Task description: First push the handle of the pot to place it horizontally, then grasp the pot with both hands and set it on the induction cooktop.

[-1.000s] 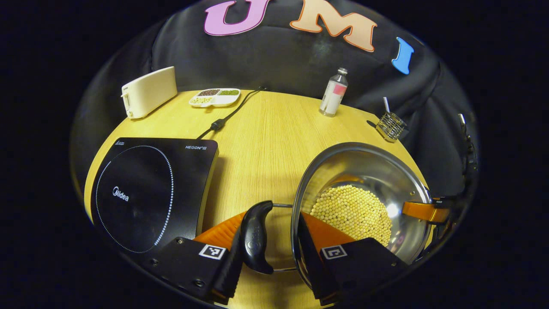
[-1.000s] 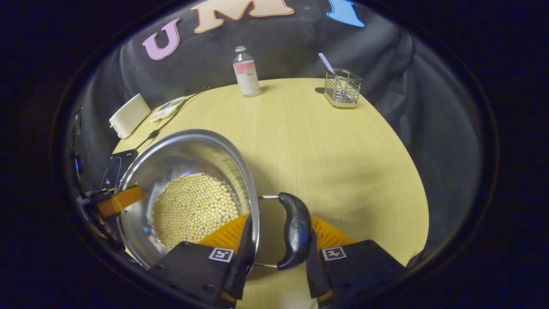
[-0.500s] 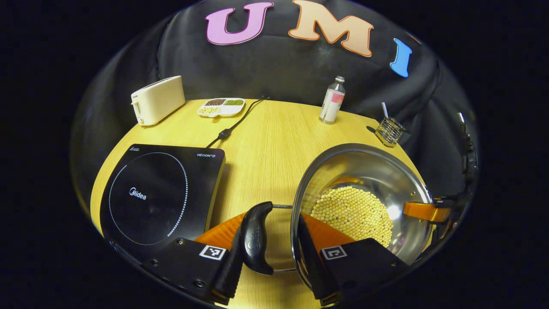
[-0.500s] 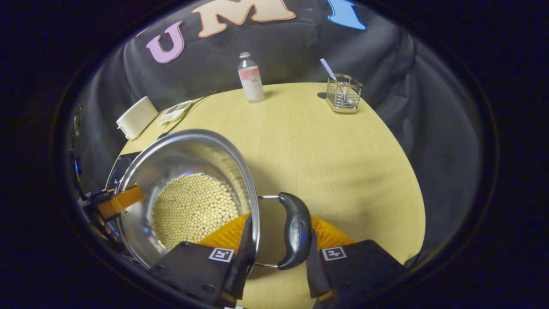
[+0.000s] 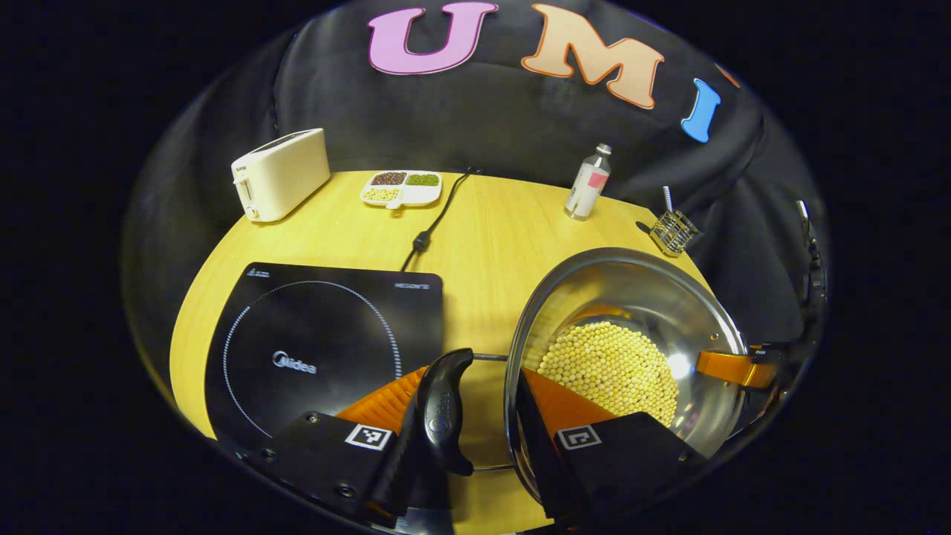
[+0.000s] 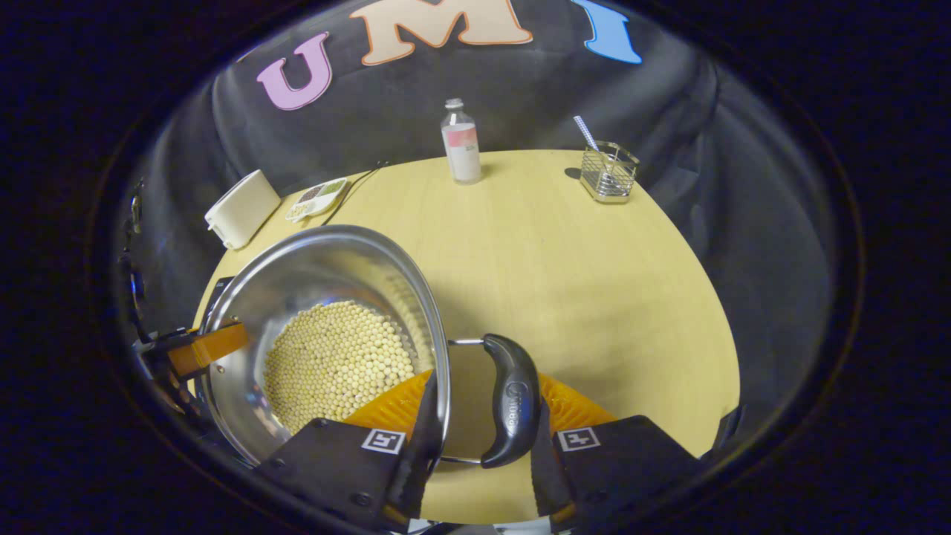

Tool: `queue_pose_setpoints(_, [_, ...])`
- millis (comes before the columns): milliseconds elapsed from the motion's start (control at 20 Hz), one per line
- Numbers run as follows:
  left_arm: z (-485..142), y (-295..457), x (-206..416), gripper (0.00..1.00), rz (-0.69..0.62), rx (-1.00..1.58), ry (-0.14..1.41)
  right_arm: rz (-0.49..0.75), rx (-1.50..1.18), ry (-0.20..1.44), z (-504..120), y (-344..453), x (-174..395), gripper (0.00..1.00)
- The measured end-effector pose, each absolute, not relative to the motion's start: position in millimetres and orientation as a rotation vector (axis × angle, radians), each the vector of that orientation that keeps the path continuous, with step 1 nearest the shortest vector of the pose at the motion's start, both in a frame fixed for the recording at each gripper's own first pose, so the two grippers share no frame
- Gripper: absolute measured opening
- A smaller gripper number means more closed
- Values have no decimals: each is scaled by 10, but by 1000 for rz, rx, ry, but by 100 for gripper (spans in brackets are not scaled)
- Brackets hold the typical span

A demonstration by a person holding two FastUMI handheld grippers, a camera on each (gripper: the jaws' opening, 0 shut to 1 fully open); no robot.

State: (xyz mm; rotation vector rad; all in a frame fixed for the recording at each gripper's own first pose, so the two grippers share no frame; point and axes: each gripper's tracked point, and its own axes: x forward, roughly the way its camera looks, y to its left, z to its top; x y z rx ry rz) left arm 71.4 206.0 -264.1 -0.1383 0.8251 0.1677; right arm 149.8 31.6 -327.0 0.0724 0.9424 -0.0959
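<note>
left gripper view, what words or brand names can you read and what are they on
"Midea": on the induction cooktop, inside its dotted ring.
Small print at the cooktop's two far corners: too small to read.
Label on the bottle: too small to read.
Embossed mark on the handle of the pot: too blurred to read.

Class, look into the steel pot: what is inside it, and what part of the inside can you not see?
The pot holds a layer of small pale yellow beans. The beans cover its bottom, and the left gripper hides the near wall.
</note>
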Motion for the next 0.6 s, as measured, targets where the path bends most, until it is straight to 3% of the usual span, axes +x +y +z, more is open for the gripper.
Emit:
queue_pose_setpoints(50, [-2588,2199,697,66,166,-130,821,-96,74,941,-3241,467,1499,59])
queue_pose_setpoints(600, [-2330,3663,301,66,202,-162,814,-64,55,934,-3180,2038,1664,60])
